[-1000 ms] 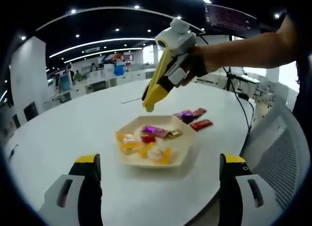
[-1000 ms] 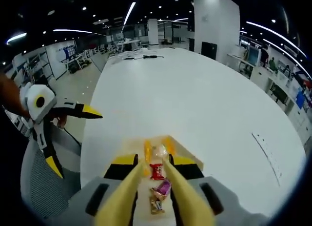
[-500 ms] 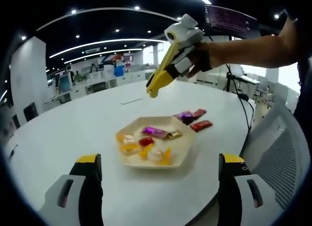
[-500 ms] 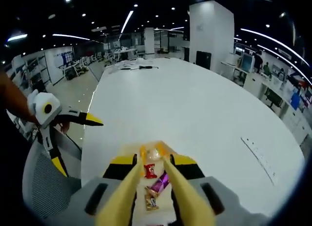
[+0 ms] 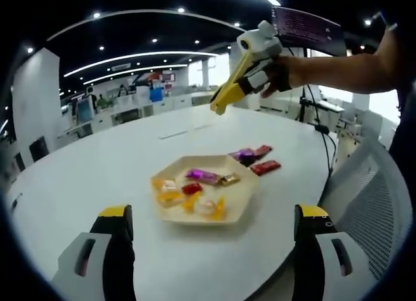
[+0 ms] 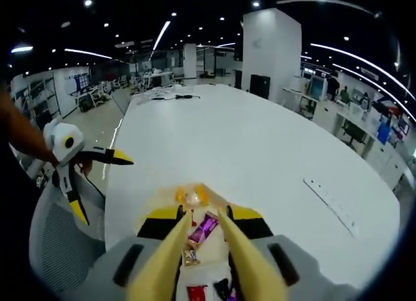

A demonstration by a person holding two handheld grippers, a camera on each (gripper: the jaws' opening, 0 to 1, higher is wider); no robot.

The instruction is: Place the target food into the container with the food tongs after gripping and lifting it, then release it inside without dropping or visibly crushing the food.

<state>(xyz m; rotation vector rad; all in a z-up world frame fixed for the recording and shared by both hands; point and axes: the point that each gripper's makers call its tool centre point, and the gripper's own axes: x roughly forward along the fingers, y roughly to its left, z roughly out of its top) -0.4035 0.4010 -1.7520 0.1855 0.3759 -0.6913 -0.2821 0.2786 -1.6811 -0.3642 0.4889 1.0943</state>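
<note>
In the left gripper view, the left hand-held gripper [image 5: 211, 249] stands nearest, its two jaws wide apart and holding nothing, low over the white bench [image 5: 97, 177]. Just beyond its jaws lies the container, a pale hexagonal tray [image 5: 244, 200], with several wrapped candies inside: a purple one [image 5: 203, 175], a red one [image 5: 192, 188], a gold one [image 5: 229, 179] and some orange and yellow ones [image 5: 170, 196]. Behind the tray, still on the bench, lie the candies not yet moved: a purple one [image 5: 246, 155] and two red ones [image 5: 266, 166], just beside the far right edge of the tray. Farther and higher, the right hand-held gripper [image 5: 219, 107] hangs in the air well above the bench, with long yellow tongs that seem almost closed; I see no food between them. In the right gripper view, the tongs [image 6: 203, 246] point along the tray, and the loose red candy [image 6: 197, 292] lies under them, near the bottom edge. I judge that the right hand-held gripper is the one to go down for the next candy, which lies below it and toward the person's side.
</note>
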